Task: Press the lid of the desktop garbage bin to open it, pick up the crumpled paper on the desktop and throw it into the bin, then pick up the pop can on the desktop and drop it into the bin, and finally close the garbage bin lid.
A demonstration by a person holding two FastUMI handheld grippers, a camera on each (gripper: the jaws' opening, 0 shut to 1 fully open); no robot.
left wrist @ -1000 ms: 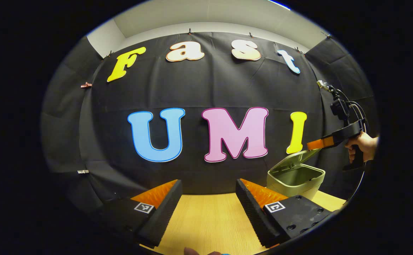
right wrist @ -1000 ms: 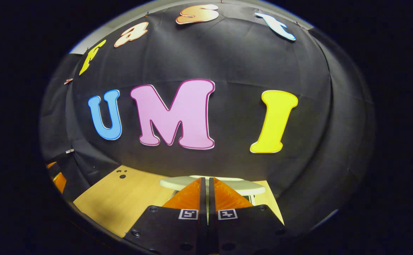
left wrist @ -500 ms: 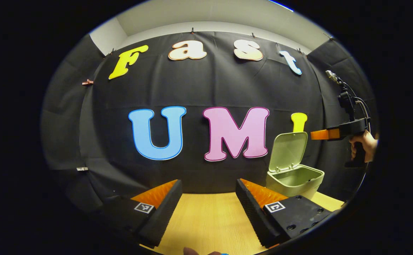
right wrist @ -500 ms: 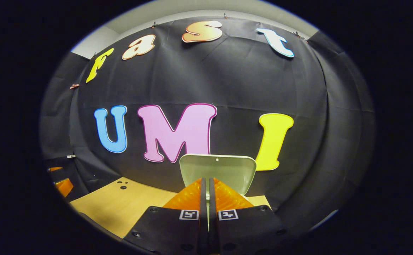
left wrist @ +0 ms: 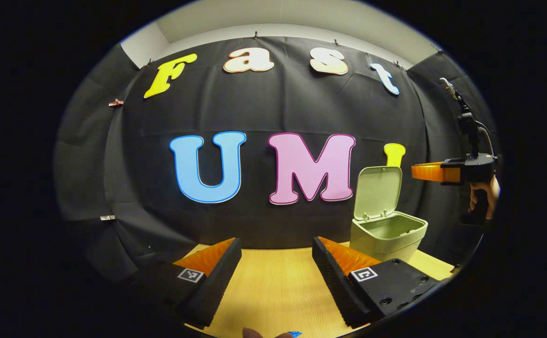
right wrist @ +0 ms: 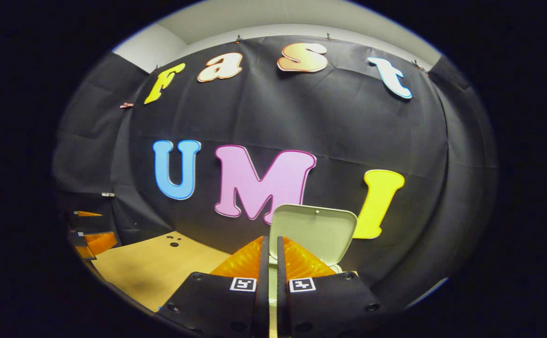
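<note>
On the left of the left gripper view, the left gripper (left wrist: 273,263) hangs low over the pale wooden surface (left wrist: 273,291) with its two fingers spread wide and nothing between them. Farther right in that view stands the green desktop bin (left wrist: 388,237) near the back wall, its body open at the top and its lid (left wrist: 377,191) swung up almost upright on the rear hinge. Right of the bin, raised above and beside it and well clear of the lid, is the right gripper (left wrist: 416,171), held by a hand (left wrist: 484,197) at the edge of the view; in the right gripper view its own fingers (right wrist: 260,263) sit pressed together with only a thin slit between them and nothing caught there, pointing at the raised lid (right wrist: 313,230) just ahead. By the look of it, the lid-opening step is done, and picking up the crumpled paper comes next. Neither the paper nor the pop can can be made out on the stretch of surface seen here, so I cannot tell where they lie. The next move likely calls for bringing the spread left gripper to the paper, closing gently on it, and carrying it over the open bin without knocking the lid.
</note>
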